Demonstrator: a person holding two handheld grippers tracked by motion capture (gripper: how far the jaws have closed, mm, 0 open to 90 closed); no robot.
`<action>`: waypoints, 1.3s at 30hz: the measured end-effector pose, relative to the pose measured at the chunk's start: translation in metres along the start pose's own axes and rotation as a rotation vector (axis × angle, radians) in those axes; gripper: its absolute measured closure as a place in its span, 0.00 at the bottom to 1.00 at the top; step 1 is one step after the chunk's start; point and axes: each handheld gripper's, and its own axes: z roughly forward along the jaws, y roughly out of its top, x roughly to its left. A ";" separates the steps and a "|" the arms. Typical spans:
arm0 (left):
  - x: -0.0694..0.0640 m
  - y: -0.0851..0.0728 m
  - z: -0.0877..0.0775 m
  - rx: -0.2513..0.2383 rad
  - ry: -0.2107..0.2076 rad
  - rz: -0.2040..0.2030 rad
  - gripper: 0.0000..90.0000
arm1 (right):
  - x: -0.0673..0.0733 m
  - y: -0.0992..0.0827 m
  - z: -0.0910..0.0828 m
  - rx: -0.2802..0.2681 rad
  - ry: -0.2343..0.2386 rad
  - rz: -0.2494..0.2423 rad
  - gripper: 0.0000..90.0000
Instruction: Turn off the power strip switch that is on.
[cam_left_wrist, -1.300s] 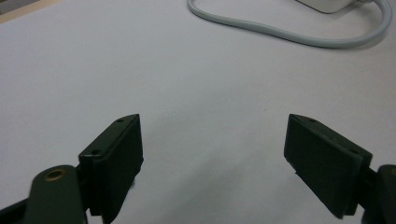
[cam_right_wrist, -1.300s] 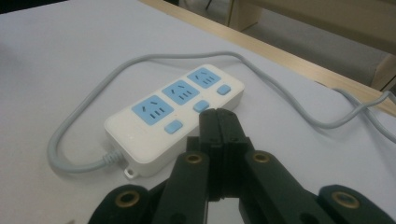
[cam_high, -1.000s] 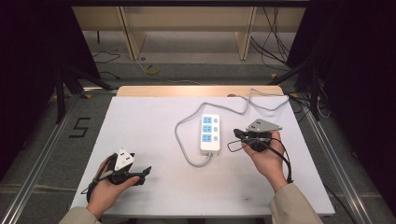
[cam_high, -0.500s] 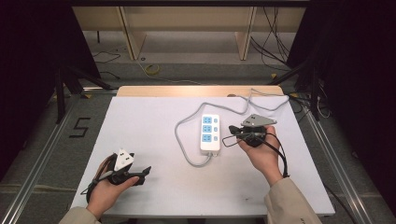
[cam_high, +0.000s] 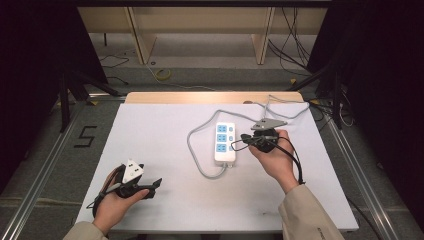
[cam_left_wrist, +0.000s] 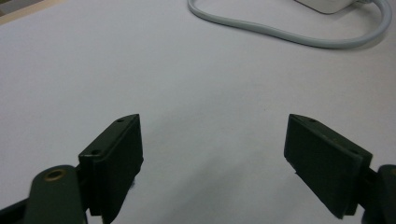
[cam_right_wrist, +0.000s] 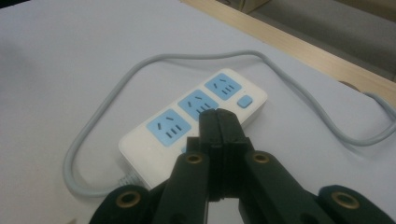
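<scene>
We see a white plastic power strip (cam_high: 225, 143) with three light-blue sockets and a blue button, a smooth rounded bar lying right of the table's middle, long axis running away from us. Its grey round cable (cam_high: 200, 150) loops off the near end. Our right gripper (cam_high: 245, 141) hovers at its right edge, jaws pressed together, empty. Our left gripper (cam_high: 155, 184) rests wide apart on the matte white table (cam_high: 165, 125).
</scene>
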 end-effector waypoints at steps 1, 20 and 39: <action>0.000 0.000 0.000 0.000 0.000 0.000 0.22 | 0.000 0.001 0.000 0.005 0.002 0.002 1.00; 0.000 0.000 0.000 0.004 -0.002 0.008 0.22 | 0.001 0.016 0.011 0.060 0.026 0.002 1.00; 0.000 0.001 0.001 0.004 -0.002 0.011 0.22 | 0.002 0.025 0.018 0.101 0.039 -0.005 1.00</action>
